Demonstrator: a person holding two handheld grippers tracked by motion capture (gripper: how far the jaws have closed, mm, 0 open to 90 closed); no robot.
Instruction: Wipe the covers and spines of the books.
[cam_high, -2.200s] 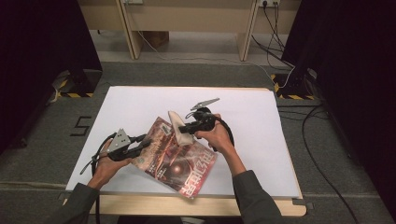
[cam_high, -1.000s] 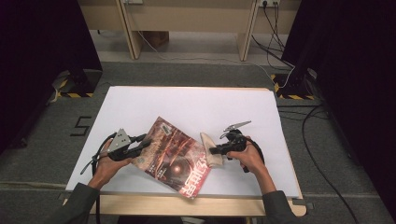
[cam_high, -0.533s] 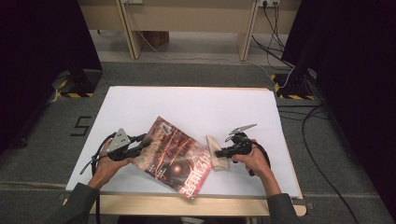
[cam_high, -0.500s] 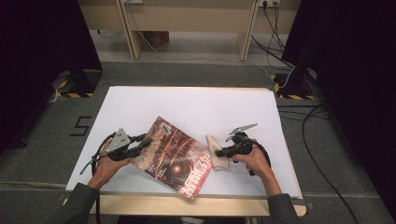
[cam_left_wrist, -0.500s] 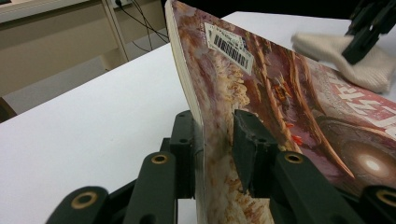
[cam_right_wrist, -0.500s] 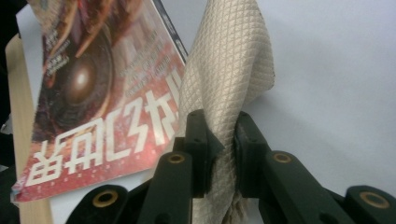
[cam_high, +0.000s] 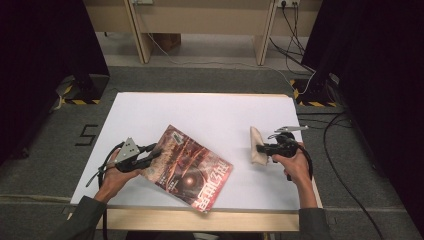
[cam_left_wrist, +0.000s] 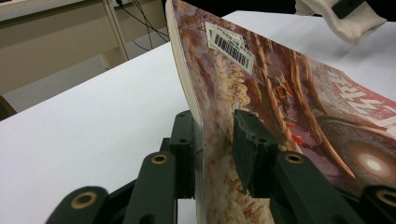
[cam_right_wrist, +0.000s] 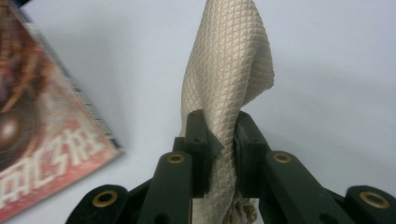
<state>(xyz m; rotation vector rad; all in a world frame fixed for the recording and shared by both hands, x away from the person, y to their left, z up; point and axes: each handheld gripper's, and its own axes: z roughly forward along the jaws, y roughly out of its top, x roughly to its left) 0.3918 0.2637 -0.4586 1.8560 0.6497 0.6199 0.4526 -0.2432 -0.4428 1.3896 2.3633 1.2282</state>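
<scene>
While the left gripper (cam_left_wrist: 217, 140) clamps the magazine (cam_high: 192, 167), the right gripper (cam_right_wrist: 219, 135) pinches a beige cloth (cam_right_wrist: 224, 74)

place: lab | cues: black curtains (cam_high: 45, 55); floor cables (cam_high: 345, 165); hazard tape (cam_high: 77, 101)

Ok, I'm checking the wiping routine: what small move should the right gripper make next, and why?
Probably lower the cloth onto the table and let go. The right gripper holds it pinched, clear of the magazine, which the left gripper grips by its edge, so the wipe looks done.
</scene>
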